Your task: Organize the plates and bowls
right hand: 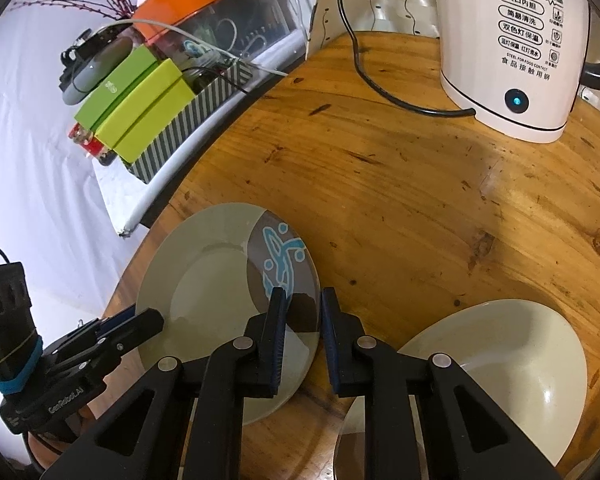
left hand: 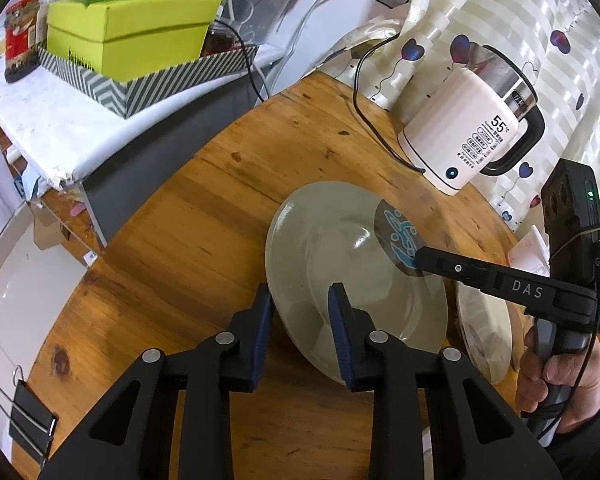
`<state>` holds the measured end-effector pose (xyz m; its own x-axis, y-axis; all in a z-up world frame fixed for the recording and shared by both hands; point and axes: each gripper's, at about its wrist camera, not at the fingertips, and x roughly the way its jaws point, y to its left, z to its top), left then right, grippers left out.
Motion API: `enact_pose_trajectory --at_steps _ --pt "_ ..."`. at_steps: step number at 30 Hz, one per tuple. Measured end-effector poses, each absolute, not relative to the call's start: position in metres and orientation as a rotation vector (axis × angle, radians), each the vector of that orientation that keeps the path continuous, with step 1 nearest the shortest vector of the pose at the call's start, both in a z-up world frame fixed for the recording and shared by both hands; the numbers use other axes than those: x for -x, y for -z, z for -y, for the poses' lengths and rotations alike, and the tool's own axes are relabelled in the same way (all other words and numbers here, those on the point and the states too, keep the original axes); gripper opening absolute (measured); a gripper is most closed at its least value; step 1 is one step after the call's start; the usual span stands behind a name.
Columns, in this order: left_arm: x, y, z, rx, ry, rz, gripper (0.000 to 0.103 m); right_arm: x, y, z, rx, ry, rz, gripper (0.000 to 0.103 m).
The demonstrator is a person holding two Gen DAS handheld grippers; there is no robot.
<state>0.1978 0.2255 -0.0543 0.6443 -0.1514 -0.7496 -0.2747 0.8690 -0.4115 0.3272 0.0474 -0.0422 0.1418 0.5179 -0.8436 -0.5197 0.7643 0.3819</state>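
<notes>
Two dishes on the round wooden table [right hand: 400, 184]: a pale plate [left hand: 320, 248] with a blue-patterned dark patch, and a bowl [right hand: 512, 364] at its 3 o'clock. The left gripper [left hand: 300, 328] straddles the plate's near rim, jaws apart; the right gripper [right hand: 302, 336] straddles the patterned edge, jaws narrow, not clamped. Bare wood lies open toward 12 o'clock up to one white kettle [right hand: 512, 48], which reads "55°C" and "Automatic". The right gripper's arm says "DAS"
</notes>
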Motion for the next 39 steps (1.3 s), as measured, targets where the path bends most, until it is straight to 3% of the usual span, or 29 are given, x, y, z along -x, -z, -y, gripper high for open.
enact_pose_trajectory --at_steps 22,39 --pt "-0.140 0.010 -0.197 0.476 -0.046 -0.860 0.029 -0.260 -0.005 -0.019 -0.025 -0.712 -1.184 0.017" --pt "-0.073 0.013 -0.138 0.398 0.020 -0.907 0.029 -0.167 -0.003 0.050 -0.085 -0.624 -1.193 0.017"
